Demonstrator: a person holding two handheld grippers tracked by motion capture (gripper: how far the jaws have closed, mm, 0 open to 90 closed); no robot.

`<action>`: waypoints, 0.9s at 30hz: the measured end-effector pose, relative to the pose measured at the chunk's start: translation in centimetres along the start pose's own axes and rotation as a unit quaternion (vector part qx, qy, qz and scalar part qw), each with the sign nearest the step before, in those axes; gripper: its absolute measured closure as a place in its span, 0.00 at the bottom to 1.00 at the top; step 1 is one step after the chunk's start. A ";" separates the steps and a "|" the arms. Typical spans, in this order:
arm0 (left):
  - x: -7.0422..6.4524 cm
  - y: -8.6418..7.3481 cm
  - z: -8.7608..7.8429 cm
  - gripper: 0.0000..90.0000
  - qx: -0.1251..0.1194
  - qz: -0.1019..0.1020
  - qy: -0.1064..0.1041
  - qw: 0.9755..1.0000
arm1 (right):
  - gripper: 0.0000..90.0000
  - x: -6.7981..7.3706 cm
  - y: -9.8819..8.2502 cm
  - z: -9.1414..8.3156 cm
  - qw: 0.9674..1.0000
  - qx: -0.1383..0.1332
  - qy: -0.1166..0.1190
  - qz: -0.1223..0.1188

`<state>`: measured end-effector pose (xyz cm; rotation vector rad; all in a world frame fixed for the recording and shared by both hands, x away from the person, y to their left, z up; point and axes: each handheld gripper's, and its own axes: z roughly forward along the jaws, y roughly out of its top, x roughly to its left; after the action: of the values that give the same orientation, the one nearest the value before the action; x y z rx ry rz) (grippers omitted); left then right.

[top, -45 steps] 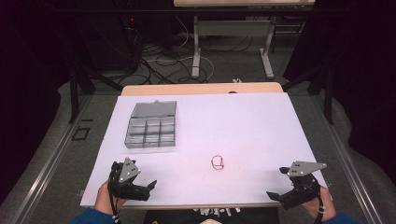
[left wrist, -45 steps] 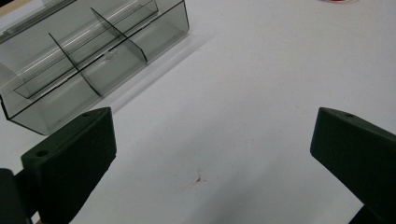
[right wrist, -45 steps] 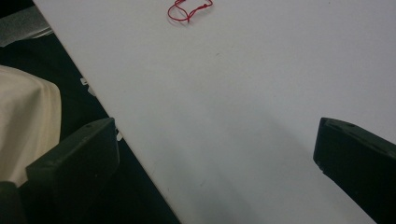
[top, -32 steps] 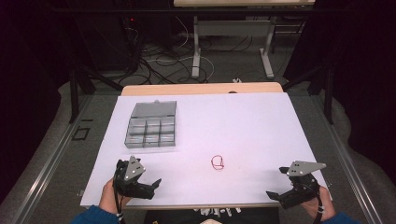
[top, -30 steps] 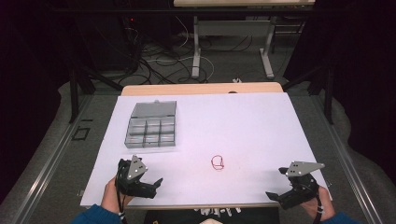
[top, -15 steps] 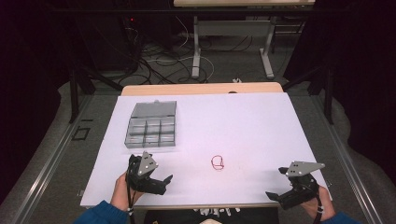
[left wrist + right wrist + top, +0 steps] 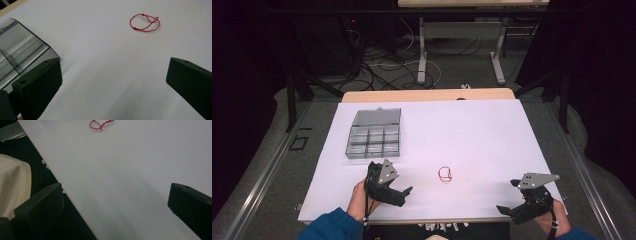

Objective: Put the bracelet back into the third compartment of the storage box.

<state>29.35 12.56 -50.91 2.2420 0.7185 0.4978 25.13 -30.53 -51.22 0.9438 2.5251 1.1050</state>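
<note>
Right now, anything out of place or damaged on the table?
Nothing stands out. The red string loop lies loose and a bit twisted on the white table, apart from the grey compartment box, which sits square. The left gripper and right gripper are both open and hold nothing.

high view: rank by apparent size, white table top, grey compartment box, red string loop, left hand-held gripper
1. White table top, largest by far.
2. Grey compartment box.
3. Left hand-held gripper, a little smaller than the box; it sits nearer the camera, so that gap is unsure.
4. Red string loop, smallest.
</note>
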 end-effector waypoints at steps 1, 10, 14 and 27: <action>-0.2 0.1 0.3 0.00 0.002 0.001 -0.002 1.000 | 0.00 0.1 0.0 0.0 1.000 0.001 0.002 -0.004; -0.8 1.4 2.0 0.01 -0.001 0.012 -0.018 1.000 | 0.00 0.2 0.0 0.0 1.000 0.000 -0.005 -0.002; -1.4 2.4 3.2 0.01 -0.006 0.024 -0.027 0.999 | 0.00 0.1 0.0 -0.1 1.000 0.000 -0.005 -0.001; -2.1 4.2 6.2 0.00 -0.008 0.023 -0.055 0.998 | 0.00 0.0 0.0 0.0 1.000 0.003 -0.004 -0.006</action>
<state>32.51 5.52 -52.24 2.2561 0.6073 0.3973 25.10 -30.55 -51.19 0.9313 2.5249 1.0892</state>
